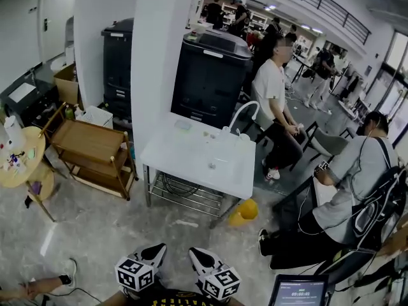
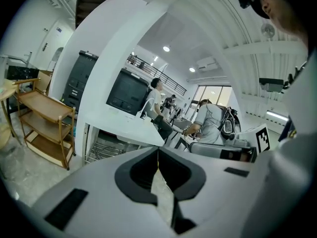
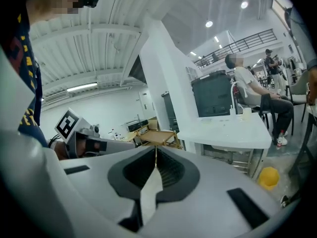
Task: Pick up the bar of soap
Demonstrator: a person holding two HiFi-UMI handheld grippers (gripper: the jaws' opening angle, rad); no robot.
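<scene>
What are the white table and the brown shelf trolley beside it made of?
White table: top looks like smooth plastic or enamel, evenly white, slightly glossy; its wire shelf looks like metal, thin and silvery. Shelf trolley: apparently wood, perhaps bamboo, warm brown and matte.

A white table (image 1: 185, 155) is showing before a black printer (image 1: 210, 81). A yellow bin (image 1: 243, 212) and a brown cart (image 1: 86, 142) are flanking it. The cubes (image 1: 135, 274) are wearing black-and-white squares.

Head view looks down from well back onto the white bench (image 1: 185, 153); left gripper view and right gripper view both face it, low and far off.
</scene>
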